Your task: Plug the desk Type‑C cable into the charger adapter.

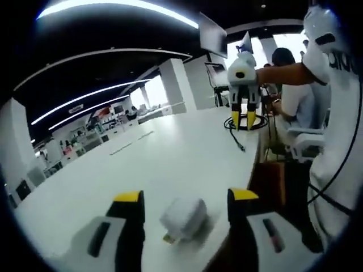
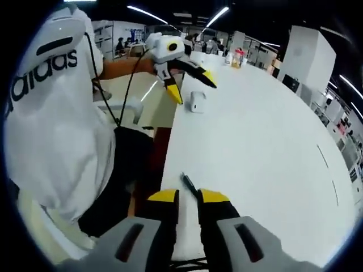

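A white charger adapter (image 1: 183, 218) lies on the white table (image 1: 170, 153), between the wide-apart jaws of my open left gripper (image 1: 186, 196); I cannot tell whether they touch it. Farther along the table edge, my right gripper (image 1: 244, 119) hangs over a coiled black cable (image 1: 245, 126). In the right gripper view, the cable's plug end (image 2: 189, 185) lies on the table just ahead of my right gripper (image 2: 189, 196), whose jaws stand a little apart and hold nothing. The left gripper (image 2: 191, 85) hovers by the adapter (image 2: 197, 102) in the distance.
A person in a white shirt (image 2: 51, 113) stands at the table's edge, holding both grippers. A brown chair (image 1: 269, 178) sits beside the table. Columns, monitors and other desks fill the room beyond.
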The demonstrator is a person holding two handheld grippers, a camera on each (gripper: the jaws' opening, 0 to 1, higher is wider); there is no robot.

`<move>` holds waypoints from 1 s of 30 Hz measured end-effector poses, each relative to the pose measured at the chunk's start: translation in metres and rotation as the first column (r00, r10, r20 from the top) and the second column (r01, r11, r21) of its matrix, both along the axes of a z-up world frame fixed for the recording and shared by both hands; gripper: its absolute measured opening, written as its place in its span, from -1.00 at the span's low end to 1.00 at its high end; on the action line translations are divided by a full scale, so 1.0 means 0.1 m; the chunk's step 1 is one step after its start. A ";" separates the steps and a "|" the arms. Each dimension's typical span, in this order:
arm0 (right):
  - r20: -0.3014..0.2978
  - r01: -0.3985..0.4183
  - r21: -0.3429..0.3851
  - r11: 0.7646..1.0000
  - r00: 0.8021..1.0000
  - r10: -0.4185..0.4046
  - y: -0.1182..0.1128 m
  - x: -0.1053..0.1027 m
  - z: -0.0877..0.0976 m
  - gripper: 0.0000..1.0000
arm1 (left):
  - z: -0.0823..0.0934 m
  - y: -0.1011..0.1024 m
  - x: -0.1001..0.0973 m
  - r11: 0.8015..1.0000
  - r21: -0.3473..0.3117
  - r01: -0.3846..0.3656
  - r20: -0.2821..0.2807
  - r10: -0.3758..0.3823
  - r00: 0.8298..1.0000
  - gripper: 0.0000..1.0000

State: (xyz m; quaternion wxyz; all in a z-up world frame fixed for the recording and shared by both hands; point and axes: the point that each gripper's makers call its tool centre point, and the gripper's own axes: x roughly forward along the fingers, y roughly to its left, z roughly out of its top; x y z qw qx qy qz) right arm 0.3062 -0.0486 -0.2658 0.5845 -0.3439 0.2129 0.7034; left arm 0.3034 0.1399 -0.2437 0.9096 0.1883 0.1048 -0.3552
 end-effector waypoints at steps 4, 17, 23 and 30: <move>0.019 -0.042 -0.033 0.999 0.999 0.043 0.05 -0.02 -0.08 -0.75 | -0.04 -0.03 -0.02 0.996 0.053 0.071 -0.036 -0.069 0.997 -0.03; 0.025 -0.077 -0.068 0.995 0.997 0.079 0.13 0.01 -0.16 -0.80 | -0.07 -0.01 0.03 0.976 0.150 0.160 -0.077 -0.150 0.986 -0.13; 0.018 -0.085 -0.089 0.992 0.996 0.087 0.13 0.00 -0.20 -0.85 | -0.07 0.01 0.02 0.970 0.154 0.190 -0.113 -0.174 0.978 -0.22; 0.019 -0.099 -0.122 0.988 0.995 0.102 0.12 0.01 -0.26 -0.87 | -0.14 0.00 0.00 0.961 0.165 0.221 -0.161 -0.195 0.967 -0.28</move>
